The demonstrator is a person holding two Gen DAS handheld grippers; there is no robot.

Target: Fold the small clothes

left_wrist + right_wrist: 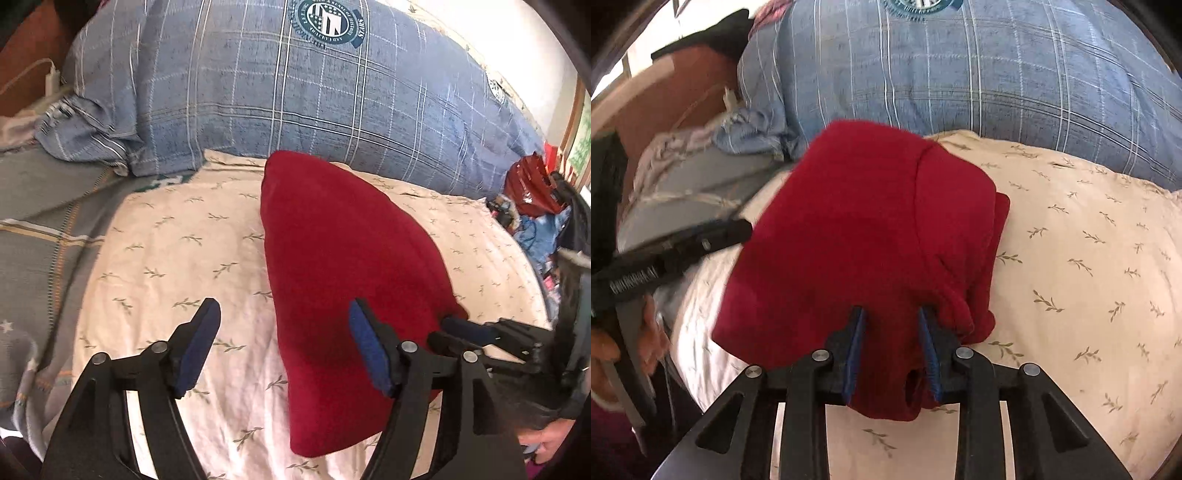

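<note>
Below the blue checked pillow (295, 99), red garment (864, 236) lies folded on the cream sheet (177, 258) — right gripper (892, 350) clamps its near edge; left gripper (284, 343) spread wide, empty.

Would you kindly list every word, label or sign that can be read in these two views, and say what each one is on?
"SWPAS": on the ribbon beside the round emblem of the blue plaid pillow; a doubtful reading.
Ring lettering around that emblem: too small and upside down to read.
White print on the left gripper body, right wrist view: blurred, unreadable.
Red garment: no text visible.
</note>
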